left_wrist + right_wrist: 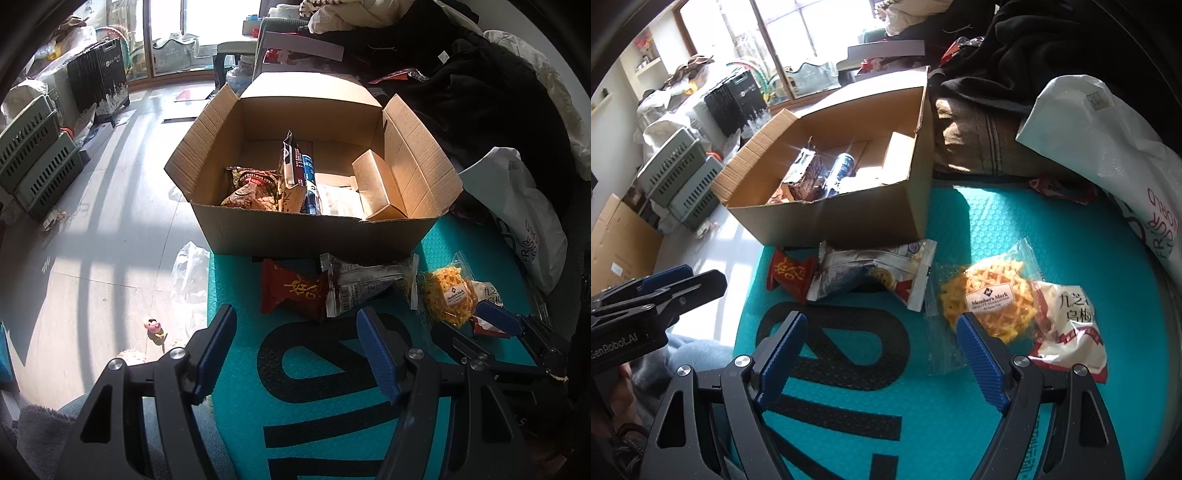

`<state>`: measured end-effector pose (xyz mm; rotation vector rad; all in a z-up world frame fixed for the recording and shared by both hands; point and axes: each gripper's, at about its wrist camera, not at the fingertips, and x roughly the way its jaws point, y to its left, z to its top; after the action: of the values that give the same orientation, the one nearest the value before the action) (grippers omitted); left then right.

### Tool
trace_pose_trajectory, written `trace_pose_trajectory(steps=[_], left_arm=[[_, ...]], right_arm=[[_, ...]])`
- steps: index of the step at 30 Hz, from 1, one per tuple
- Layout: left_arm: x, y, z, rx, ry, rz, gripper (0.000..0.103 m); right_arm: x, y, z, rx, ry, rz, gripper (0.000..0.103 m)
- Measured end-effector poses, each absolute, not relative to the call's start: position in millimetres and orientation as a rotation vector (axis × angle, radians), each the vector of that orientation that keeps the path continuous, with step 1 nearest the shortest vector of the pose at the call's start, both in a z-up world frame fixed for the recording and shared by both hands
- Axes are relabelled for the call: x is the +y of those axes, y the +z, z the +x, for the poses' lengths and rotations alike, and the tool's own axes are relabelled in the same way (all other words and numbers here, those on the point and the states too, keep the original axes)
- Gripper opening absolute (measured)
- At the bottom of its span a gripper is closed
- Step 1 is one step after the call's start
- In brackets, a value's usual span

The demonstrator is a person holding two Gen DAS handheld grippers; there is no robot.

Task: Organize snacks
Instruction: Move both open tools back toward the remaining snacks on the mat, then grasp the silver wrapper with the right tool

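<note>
While both claws hang empty, jaws apart | left claw (297,350): red packet (291,291) just ahead | right claw (882,350): yellow snack bag (988,301) at right fingertip | box (314,232) beyond | advice: straddle packet centre before closing.

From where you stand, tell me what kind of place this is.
Most likely a lived-in home room, with sorting done on the floor: a teal mat lies on pale tiles, clothes are heaped beside it, and stacked green crates stand near a sunlit window.
</note>
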<state>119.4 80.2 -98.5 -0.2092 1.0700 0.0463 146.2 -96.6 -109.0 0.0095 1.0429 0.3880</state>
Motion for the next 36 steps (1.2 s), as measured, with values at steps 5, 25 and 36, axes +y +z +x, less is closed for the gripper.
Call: trace_pose_trajectory(steps=[5,25,36], left_arm=[[85.8,-123.3,143.5,1.110,0.078,-0.257,0.067],[109.1,-151.9,162.6,1.144,0.295,-0.353,0.067],[113.8,-150.4,148.4,1.159,0.260,-0.400,0.067]], right_arm=[[-97.6,-120.3,164.4,1.063,0.378,0.004,0.084],[-79.9,-140.1,222.9,1.054,0.286,0.098,0.082],[-73.9,-167.5,212.0,1.149,0.294,0.044,0.075]])
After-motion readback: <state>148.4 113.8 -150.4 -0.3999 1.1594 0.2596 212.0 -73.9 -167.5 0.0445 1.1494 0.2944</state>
